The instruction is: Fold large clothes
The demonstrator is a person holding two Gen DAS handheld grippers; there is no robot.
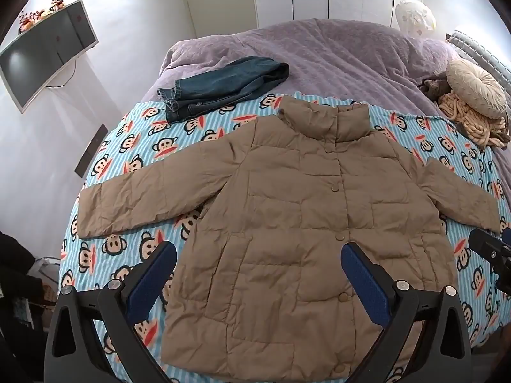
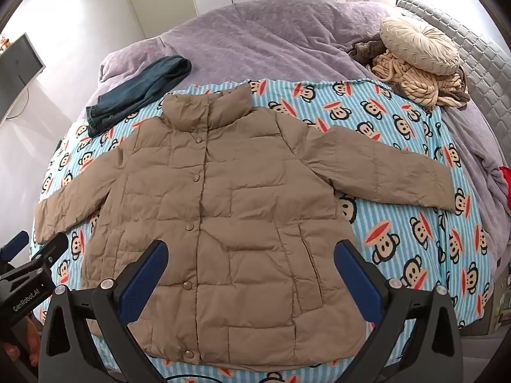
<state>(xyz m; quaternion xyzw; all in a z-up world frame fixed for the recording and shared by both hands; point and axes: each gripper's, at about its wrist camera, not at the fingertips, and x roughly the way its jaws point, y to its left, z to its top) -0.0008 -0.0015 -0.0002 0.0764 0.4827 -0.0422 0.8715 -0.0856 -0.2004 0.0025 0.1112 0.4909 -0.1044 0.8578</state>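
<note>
A tan quilted puffer jacket [image 1: 287, 217] lies flat and buttoned on a blue striped monkey-print sheet [image 1: 140, 146], collar away from me, both sleeves spread out. It also shows in the right wrist view [image 2: 242, 210]. My left gripper [image 1: 258, 255] is open and empty, held above the jacket's lower front. My right gripper [image 2: 250, 255] is open and empty above the jacket's lower right part. The right gripper's tip shows at the right edge of the left wrist view [image 1: 488, 249]; the left gripper shows at the left edge of the right wrist view [image 2: 35, 255].
Folded blue jeans [image 1: 220, 89] lie beyond the jacket's left shoulder. A purple blanket [image 1: 335, 54] covers the far bed. A round beige cushion [image 1: 476, 89] on knitted items sits far right. A monitor [image 1: 44, 54] hangs on the left wall. The bed edge is near me.
</note>
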